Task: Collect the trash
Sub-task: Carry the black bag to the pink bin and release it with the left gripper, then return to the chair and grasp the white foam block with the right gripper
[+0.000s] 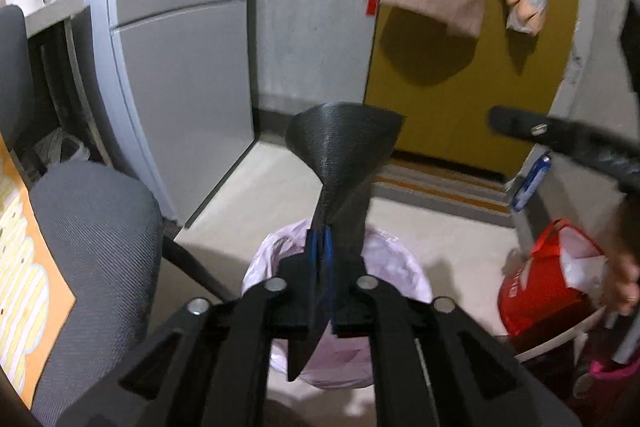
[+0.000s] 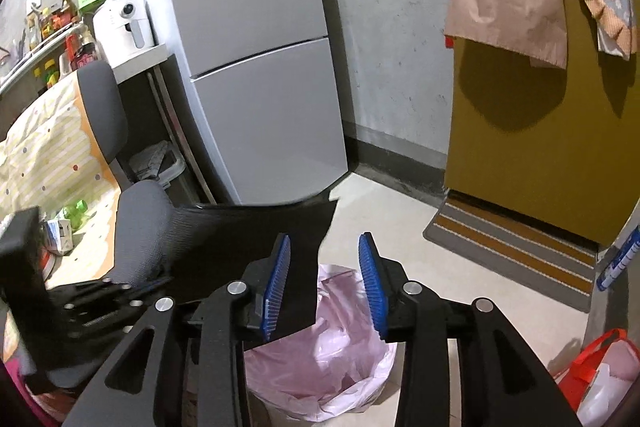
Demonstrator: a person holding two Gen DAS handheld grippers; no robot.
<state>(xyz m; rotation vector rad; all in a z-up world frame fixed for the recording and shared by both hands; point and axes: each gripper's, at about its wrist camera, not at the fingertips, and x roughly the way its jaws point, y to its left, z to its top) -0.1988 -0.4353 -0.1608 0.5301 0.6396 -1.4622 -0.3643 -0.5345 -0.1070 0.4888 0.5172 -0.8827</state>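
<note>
A black textured sheet (image 1: 344, 135) stands up from my left gripper (image 1: 320, 247), whose blue pads are shut on its narrow lower part. Right below it is a trash bin lined with a pink bag (image 1: 392, 267). In the right wrist view the same black sheet (image 2: 296, 227) reaches in from the left, and its lower corner hangs between the pads of my right gripper (image 2: 324, 267). Those jaws stand apart and do not press on the sheet. The pink bag (image 2: 332, 359) gapes under them. One right gripper finger (image 1: 560, 135) shows, blurred, at the right of the left wrist view.
A grey office chair (image 1: 92, 227) stands left of the bin, beside a grey fridge (image 1: 180, 67). A red bag (image 1: 540, 287) and a person's hand (image 1: 624, 279) are at the right. Beyond are a yellow door (image 1: 460, 87), a striped doormat (image 2: 512, 251) and a cloth-covered table (image 2: 48, 155).
</note>
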